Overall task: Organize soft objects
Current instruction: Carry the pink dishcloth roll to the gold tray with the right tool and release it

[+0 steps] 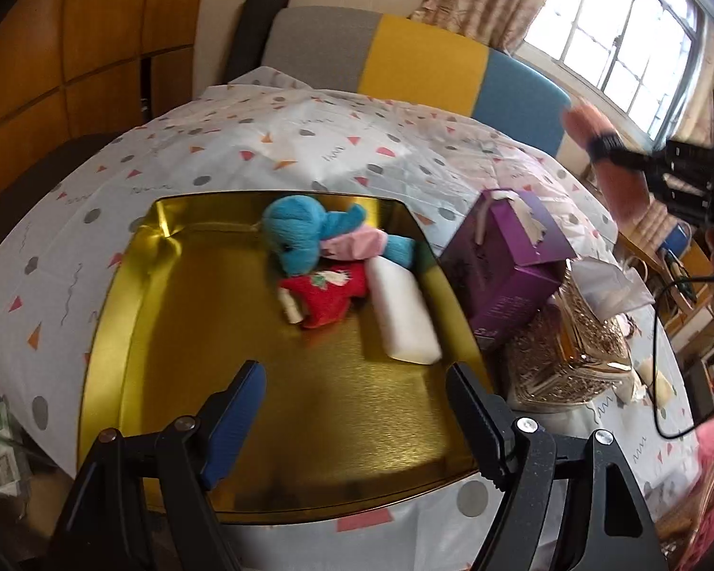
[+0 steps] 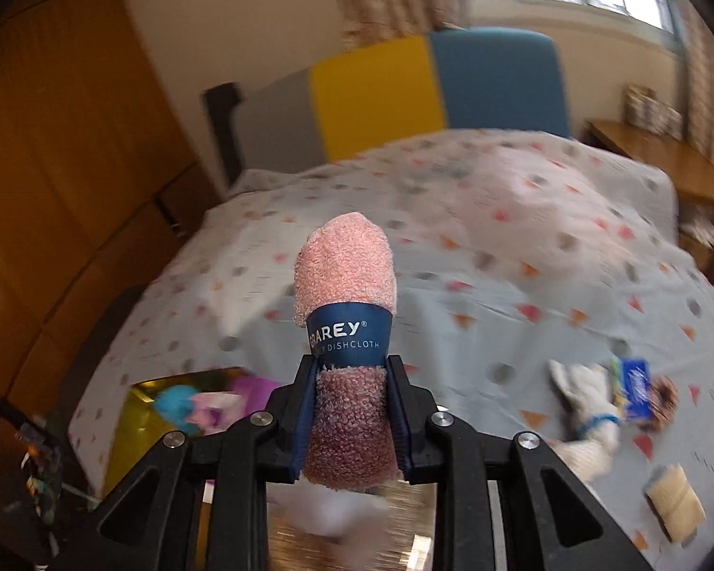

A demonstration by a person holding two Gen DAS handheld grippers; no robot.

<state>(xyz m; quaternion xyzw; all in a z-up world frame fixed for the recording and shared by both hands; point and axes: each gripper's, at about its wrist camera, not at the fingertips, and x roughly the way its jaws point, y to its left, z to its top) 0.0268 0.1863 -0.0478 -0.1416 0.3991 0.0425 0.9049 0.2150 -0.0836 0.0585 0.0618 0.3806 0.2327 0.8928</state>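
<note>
A gold tray [image 1: 133, 295] lies on the patterned tablecloth. In its far right part lie a blue plush toy [image 1: 295, 233] with a pink piece, a red soft item [image 1: 328, 297] and a white foam block [image 1: 404, 314]. My left gripper [image 1: 357, 409] is open and empty above the tray's near part. My right gripper [image 2: 350, 409] is shut on a rolled pink dishcloth [image 2: 345, 276] with a blue paper band, held upright above the table. The tray [image 2: 133, 428] and blue toy [image 2: 173, 399] show blurred at lower left in the right wrist view.
A purple box [image 1: 504, 261] and a shiny gold tissue holder [image 1: 571, 347] stand right of the tray. In the right wrist view a white plush toy [image 2: 590, 409], a blue packet [image 2: 638, 388] and a tan item [image 2: 676, 507] lie on the cloth [image 2: 452, 238]. A colourful chair [image 1: 423, 66] stands behind.
</note>
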